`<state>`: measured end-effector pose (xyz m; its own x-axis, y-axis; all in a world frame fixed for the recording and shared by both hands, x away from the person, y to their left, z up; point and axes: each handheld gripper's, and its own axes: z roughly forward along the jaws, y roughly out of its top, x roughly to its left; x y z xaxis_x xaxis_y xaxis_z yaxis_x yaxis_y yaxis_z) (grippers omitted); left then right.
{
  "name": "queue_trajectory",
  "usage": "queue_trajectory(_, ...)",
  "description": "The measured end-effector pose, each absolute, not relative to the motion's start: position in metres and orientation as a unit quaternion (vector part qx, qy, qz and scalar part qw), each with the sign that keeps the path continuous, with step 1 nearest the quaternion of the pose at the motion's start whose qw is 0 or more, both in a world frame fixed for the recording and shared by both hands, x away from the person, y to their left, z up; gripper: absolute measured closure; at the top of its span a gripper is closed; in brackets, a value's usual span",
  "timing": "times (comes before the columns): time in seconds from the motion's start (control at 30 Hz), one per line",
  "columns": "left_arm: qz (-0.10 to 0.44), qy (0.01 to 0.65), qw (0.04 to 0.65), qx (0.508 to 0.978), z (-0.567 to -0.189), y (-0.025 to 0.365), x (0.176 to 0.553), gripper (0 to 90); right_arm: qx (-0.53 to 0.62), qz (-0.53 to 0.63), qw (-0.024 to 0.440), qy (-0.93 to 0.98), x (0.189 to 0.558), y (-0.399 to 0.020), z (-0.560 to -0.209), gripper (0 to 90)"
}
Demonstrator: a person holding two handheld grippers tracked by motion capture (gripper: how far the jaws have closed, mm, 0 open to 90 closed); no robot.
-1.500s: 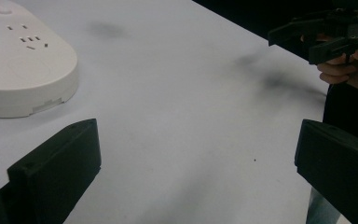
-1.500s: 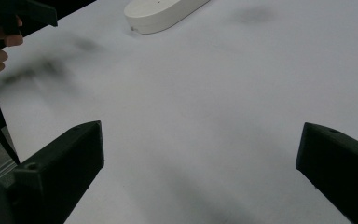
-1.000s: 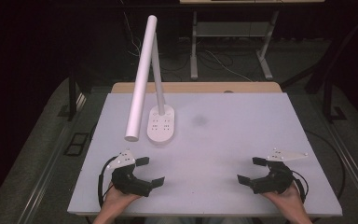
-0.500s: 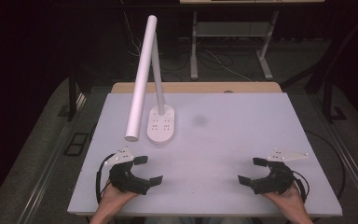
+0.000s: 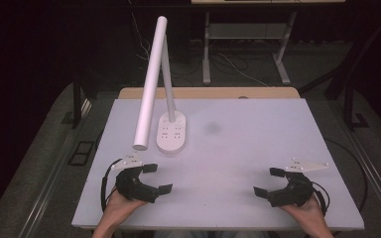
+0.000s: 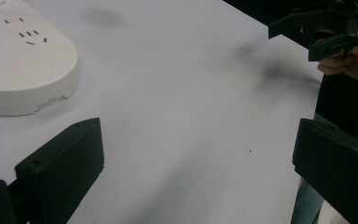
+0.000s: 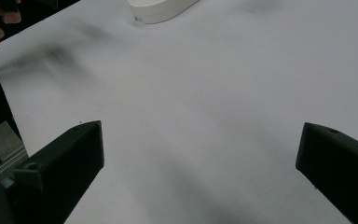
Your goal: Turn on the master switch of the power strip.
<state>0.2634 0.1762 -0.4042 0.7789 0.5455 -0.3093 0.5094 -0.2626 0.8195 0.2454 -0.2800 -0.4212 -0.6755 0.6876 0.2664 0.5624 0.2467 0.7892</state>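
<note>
In the high view, the white desk lamp (image 5: 171, 131) stood on the far left part of the counter (image 5: 238, 163). Its oval base had its long axis running from near to far. The thin stem rose from the far end of the base, and the long tube head (image 5: 150, 84) pointed down and toward the near left, its open end hanging just beside the base. The left claw (image 5: 154, 177) rested near the left front edge with its jaws apart and empty. The right claw (image 5: 267, 181) lay well apart on the right, also open and empty.

In the left gripper view, the lamp base (image 6: 25, 60) was at the far left, and the two black jaws stood wide with bare counter between them.

In the right gripper view, the jaws were also wide, and the base (image 7: 161, 9) was far ahead.

The lamp looked top-heavy, I think. A push on the tube head could tip it or slide the base.
</note>
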Motion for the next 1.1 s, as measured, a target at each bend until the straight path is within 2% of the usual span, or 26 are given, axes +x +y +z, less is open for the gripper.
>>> queue_trajectory(1.1,0.016,0.355,0.483,0.801,-0.375,0.19,0.302,2.2,0.397,0.466,0.064,0.788,0.245,-0.28,-0.422,0.2)
